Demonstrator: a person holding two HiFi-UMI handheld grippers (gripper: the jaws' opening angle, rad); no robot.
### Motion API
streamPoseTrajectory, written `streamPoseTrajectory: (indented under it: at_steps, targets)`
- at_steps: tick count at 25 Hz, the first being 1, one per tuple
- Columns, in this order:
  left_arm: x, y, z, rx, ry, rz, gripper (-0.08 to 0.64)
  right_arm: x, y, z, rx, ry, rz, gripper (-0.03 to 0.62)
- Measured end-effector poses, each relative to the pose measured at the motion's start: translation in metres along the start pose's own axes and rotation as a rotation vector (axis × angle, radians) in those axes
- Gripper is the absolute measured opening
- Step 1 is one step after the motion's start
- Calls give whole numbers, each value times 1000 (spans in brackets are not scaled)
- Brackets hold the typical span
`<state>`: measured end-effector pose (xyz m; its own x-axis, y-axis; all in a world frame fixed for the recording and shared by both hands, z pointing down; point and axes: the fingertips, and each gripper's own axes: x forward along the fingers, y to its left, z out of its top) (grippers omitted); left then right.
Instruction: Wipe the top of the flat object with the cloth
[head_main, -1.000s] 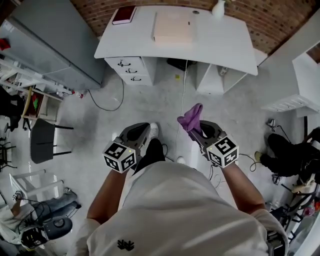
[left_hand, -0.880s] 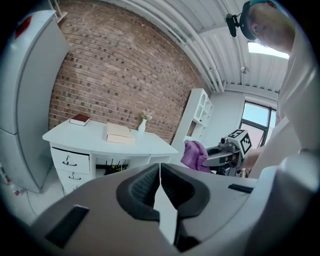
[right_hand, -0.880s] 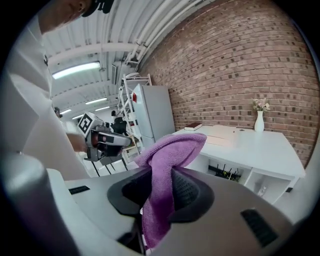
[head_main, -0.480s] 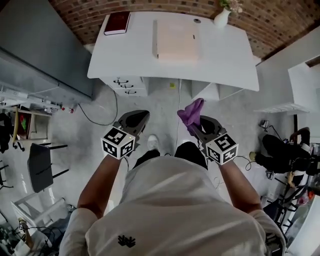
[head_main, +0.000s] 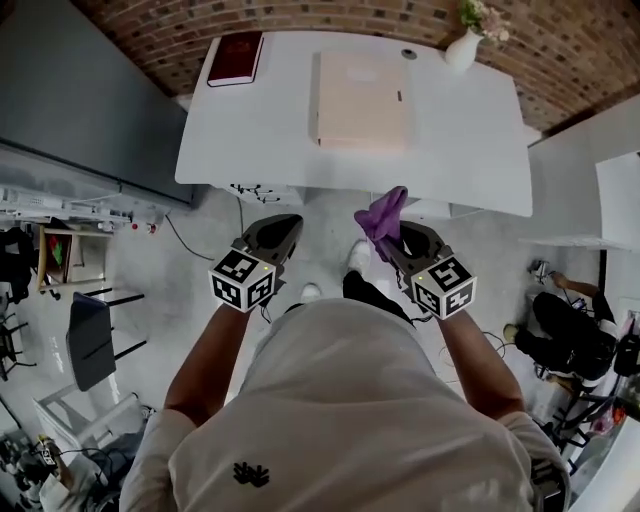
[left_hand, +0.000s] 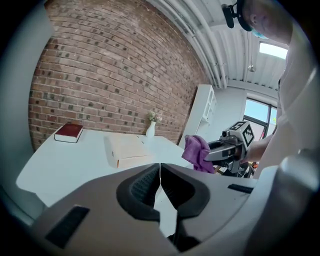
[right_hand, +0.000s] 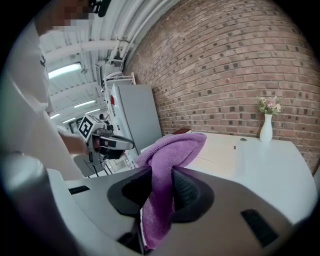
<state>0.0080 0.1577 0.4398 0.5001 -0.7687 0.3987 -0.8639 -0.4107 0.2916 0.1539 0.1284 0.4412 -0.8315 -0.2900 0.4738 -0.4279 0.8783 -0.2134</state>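
Observation:
A flat beige box (head_main: 361, 101) lies on the white table (head_main: 480, 140) against the brick wall; it also shows in the left gripper view as the box (left_hand: 125, 148) and past the cloth in the right gripper view as the box (right_hand: 220, 150). My right gripper (head_main: 392, 240) is shut on a purple cloth (head_main: 382, 216), held in the air just short of the table's near edge; the cloth (right_hand: 167, 165) bunches up between the jaws. My left gripper (head_main: 281, 233) is shut with nothing in it, level with the right one, also short of the table.
A dark red book (head_main: 232, 58) lies at the table's far left corner, a white vase with flowers (head_main: 464, 45) at its far right. White drawers (head_main: 262, 190) sit under the table. A grey cabinet (head_main: 70, 110) stands left, a dark chair (head_main: 92, 335) on the floor.
The person has stepped closer to the table; it now lies larger and nearer below both grippers. The grippers keep their hold and pose.

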Motion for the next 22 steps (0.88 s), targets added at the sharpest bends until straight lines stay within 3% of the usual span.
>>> streamPoseTrajectory:
  at_steps: [10,17,22]
  targets:
    - [103,62,72,23,40,54,26,44,-119,66,-8,-10,56,117]
    - [168,122,75,63,102,1,26,90,-165,73,59,17,9,117]
    - [212,166,66,121,167,-94,26,138,-194,90,93,34,-69,117]
